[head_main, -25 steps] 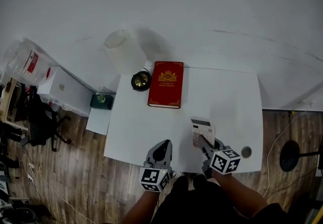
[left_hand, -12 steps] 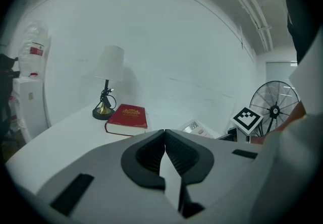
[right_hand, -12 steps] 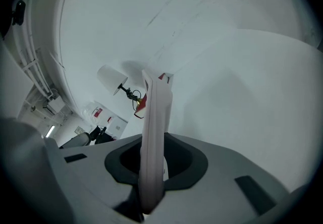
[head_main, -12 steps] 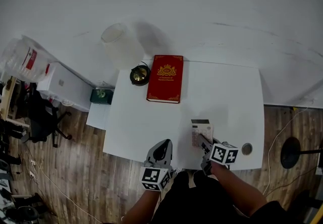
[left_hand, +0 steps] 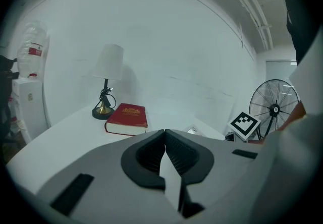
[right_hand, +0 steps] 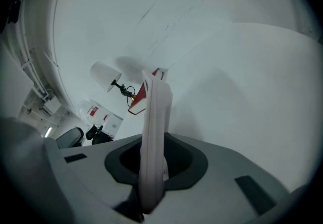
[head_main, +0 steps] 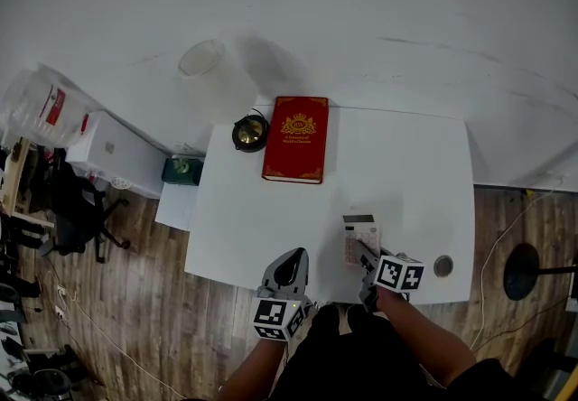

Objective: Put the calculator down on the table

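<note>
A pale calculator (head_main: 361,236) with a dark display is low over the front right part of the white table (head_main: 271,228); whether it touches the top I cannot tell. My right gripper (head_main: 366,255) is shut on its near end. In the right gripper view the calculator (right_hand: 155,112) shows edge-on, clamped between the jaws of the right gripper (right_hand: 154,167). My left gripper (head_main: 287,275) hovers at the table's front edge, left of the calculator. In the left gripper view the left gripper (left_hand: 165,137) is shut with nothing in it, and the calculator (left_hand: 193,130) lies ahead to the right.
A red book (head_main: 295,139) lies at the back of the table beside a lamp's dark base (head_main: 250,132) and white shade (head_main: 203,60). A small round disc (head_main: 442,265) sits near the front right corner. A fan (left_hand: 275,109) stands off to the right, and boxes (head_main: 108,155) on the left.
My right gripper has sunk toward the table with the calculator, drawing slightly nearer the front edge and rolling a little. The left gripper has stayed where it was.
</note>
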`<move>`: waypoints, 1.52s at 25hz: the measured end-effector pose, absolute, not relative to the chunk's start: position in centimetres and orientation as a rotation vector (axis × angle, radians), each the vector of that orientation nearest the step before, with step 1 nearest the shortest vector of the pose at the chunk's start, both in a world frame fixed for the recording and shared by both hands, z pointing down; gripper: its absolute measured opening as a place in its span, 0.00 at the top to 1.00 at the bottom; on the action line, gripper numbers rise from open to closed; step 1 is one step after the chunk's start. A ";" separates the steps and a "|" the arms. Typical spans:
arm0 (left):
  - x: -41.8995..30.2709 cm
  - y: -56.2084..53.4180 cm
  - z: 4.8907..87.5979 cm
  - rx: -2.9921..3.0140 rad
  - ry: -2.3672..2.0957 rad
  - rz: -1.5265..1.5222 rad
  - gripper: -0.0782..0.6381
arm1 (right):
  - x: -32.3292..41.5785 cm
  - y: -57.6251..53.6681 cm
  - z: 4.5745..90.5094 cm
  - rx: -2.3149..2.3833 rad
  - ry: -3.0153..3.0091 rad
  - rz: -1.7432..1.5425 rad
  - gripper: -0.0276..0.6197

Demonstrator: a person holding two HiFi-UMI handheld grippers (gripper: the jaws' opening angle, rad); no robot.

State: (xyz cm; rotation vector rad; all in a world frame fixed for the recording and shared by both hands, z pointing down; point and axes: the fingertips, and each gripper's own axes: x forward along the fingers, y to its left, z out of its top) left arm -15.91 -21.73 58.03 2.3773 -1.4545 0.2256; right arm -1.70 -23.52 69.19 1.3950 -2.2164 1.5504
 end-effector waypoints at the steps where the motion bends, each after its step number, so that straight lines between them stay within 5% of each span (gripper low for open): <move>1: -15.8 -21.8 58.0 2.378 -1.452 0.226 0.86 | -1.6 -23.5 69.3 1.399 -2.212 1.553 0.82; 12: -15.1 -21.9 58.2 2.394 -1.427 0.238 0.86 | -0.6 -23.1 69.7 1.428 -2.171 1.474 0.80; 19: -14.7 -21.8 58.1 2.413 -1.420 0.245 0.86 | 1.0 -22.6 69.8 1.451 -2.072 1.165 0.71; 26: -14.2 -21.7 58.2 2.421 -1.400 0.247 0.86 | 3.3 -22.5 70.6 1.495 -1.961 1.029 0.51; 38: -13.2 -21.2 58.1 2.446 -1.356 0.247 0.86 | 5.7 -21.8 71.7 1.568 -1.849 0.970 0.44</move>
